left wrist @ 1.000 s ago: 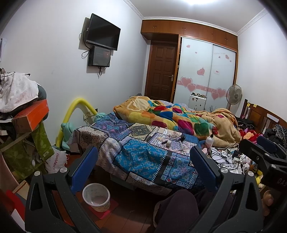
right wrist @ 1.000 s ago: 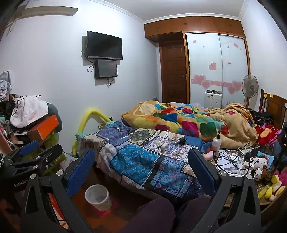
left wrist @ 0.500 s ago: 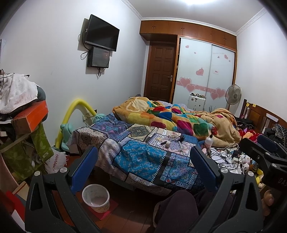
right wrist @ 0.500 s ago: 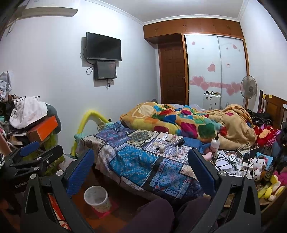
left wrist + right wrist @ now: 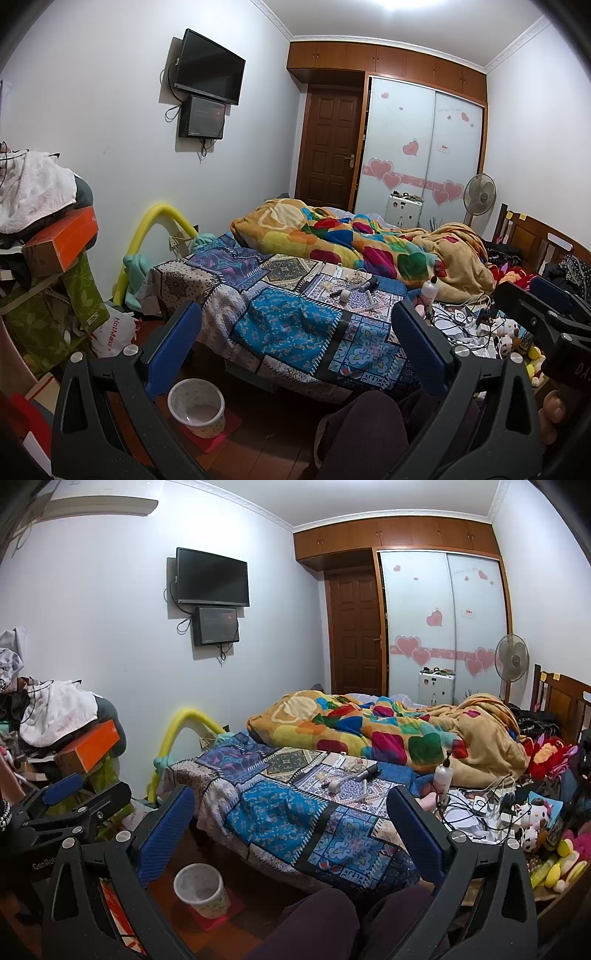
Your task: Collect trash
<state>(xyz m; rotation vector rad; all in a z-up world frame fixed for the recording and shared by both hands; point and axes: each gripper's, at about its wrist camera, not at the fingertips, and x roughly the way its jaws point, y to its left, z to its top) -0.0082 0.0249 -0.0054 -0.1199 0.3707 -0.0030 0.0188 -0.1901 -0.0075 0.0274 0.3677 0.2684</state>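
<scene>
While both grippers are hanging in the air before the bed (image 5: 288, 325), their blue-padded jaws are standing wide apart and are holding nothing. The left gripper (image 5: 295, 350) is looking over the patchwork cover toward the small things that are lying on it: a dark tube-like item (image 5: 369, 285), a small roll (image 5: 345, 294) and some thin sticks, which are too small to identify. The right gripper (image 5: 291, 823) is pointing at the same spot from a place a little to the right, and its body is also showing at the right edge of the left view. A white pump bottle (image 5: 443, 773) is standing upright beside the orange blanket (image 5: 406, 731), near a tangle of cables (image 5: 476, 805). On the wooden floor, just before the foot of the bed, a pale bin (image 5: 196, 406) is sitting on a red mat (image 5: 218, 432); it is looking empty inside. The person's knees in dark trousers (image 5: 317, 923) are showing at the bottom between the jaws.
</scene>
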